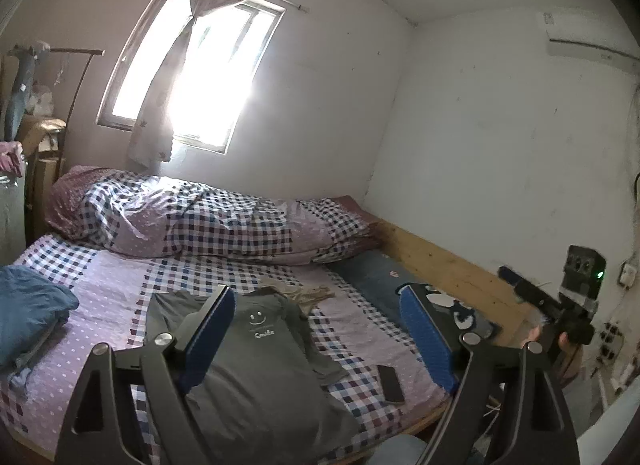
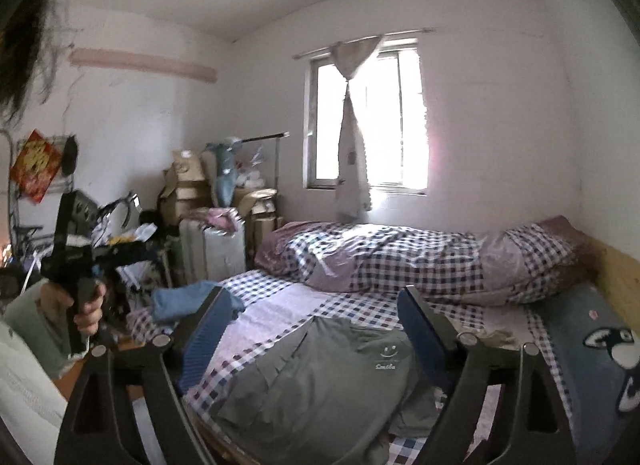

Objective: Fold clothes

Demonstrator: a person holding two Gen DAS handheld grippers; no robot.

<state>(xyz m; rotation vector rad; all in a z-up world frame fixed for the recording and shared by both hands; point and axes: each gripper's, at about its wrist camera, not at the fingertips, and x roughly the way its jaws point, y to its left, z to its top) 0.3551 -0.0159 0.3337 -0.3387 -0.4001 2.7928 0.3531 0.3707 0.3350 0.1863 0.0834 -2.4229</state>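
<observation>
1. Both jaws spread and empty, the left gripper [image 1: 316, 329] and right gripper [image 2: 316, 329] hover over a grey T-shirt [image 1: 260, 361] lying on the bed [image 1: 100, 297]
2. Folding appears unstarted; next, each must pinch an edge

Left hand-held gripper [image 1: 316, 329] held up, jaws spread wide and empty, right hand-held gripper [image 2: 316, 329] likewise agape, nothing clamped, pointing nearly level, each gripped by a hand [image 2: 86, 305].

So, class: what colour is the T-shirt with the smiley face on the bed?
Grey T-shirt, with a white smiley; clearest in the left wrist view.
</observation>
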